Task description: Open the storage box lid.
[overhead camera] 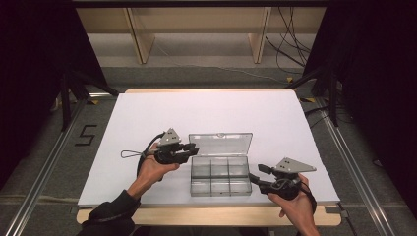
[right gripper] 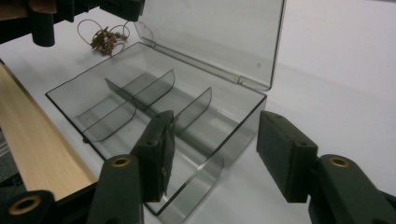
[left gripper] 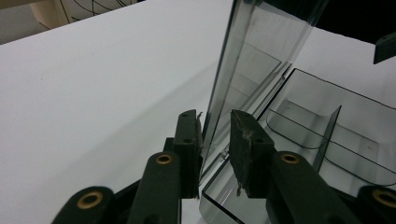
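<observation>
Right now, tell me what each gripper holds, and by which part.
The left gripper straddles the side edge of the clear plastic compartment box's raised lid; whether its pads press cannot be told. The right gripper stands open around the box's corner, holding nothing.

Lid (left gripper: 261,60) top edge is cut off by the frame; small brown tangle (right gripper: 106,39) is too blurred to identify.

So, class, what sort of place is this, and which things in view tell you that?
Probably a lab recording station: a white-covered table ringed by black curtains, loose cables on the floor, and a handheld gripper at a clear compartment box.
</observation>
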`<action>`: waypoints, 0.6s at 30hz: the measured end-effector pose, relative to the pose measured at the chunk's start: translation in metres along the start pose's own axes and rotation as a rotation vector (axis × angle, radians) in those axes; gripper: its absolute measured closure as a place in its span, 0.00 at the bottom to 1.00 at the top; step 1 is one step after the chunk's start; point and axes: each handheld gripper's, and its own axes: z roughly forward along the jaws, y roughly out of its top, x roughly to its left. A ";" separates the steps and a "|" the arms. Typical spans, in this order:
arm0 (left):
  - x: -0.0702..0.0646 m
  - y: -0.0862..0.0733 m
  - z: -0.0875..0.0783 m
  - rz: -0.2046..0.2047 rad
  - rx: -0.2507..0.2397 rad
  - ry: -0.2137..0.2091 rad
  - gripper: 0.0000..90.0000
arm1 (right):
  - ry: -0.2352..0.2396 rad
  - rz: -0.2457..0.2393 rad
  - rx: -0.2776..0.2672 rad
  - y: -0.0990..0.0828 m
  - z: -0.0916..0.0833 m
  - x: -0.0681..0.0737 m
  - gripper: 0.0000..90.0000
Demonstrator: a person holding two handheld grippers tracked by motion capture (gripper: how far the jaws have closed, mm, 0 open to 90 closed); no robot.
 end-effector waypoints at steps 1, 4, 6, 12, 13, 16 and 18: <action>0.000 0.000 0.000 -0.008 0.002 0.004 0.80 | 0.009 -0.011 0.001 -0.002 0.000 -0.001 0.50; 0.000 0.000 0.001 -0.024 0.003 0.005 0.80 | 0.005 -0.005 0.020 -0.007 -0.006 0.002 0.48; 0.001 0.001 0.002 -0.024 0.005 0.004 0.80 | 0.017 0.001 0.018 -0.009 -0.007 0.002 0.47; 0.004 0.000 0.004 -0.024 0.011 0.006 0.81 | 0.001 0.013 0.026 -0.015 -0.011 0.007 0.44; 0.004 0.000 0.004 -0.022 0.010 0.003 0.81 | 0.010 0.006 0.024 -0.017 -0.010 0.006 0.44; 0.004 -0.001 0.005 -0.028 0.014 0.005 0.80 | -0.005 0.011 0.042 -0.023 -0.012 0.007 0.43; 0.004 -0.001 0.006 -0.031 0.015 0.003 0.80 | 0.006 0.038 0.043 -0.026 -0.015 0.010 0.42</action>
